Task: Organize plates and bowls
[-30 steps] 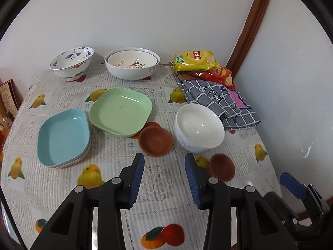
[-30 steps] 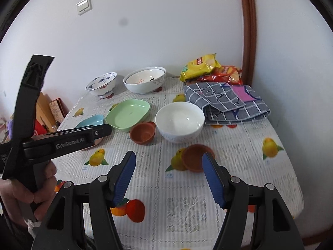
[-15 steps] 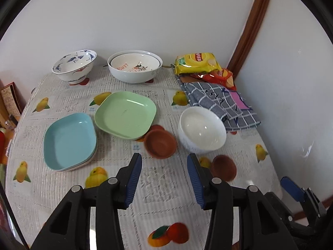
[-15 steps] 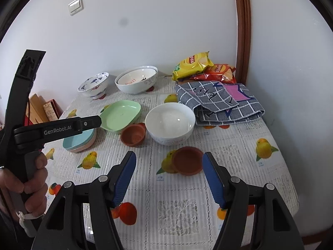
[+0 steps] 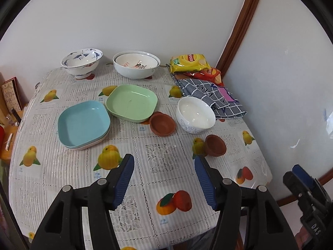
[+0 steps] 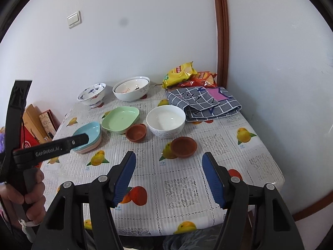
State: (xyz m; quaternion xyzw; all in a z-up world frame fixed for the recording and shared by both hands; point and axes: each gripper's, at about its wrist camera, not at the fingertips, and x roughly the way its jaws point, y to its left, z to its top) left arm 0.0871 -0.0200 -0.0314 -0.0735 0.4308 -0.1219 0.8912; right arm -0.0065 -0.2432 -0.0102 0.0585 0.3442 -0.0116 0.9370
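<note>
A glossy white ceramic bowl [image 5: 195,114] with a faint blue pattern sits mid-table, right of the square pale-green plastic plate [image 5: 131,102], likely heavy, slick and breakable, best pinched at its rim. The left gripper [image 5: 164,179], jaws just widened, and the right gripper [image 6: 169,177] hang apart, empty.

Left claw [image 5: 164,166] open, green plate [image 5: 131,102], white bowl [image 5: 195,114]
</note>
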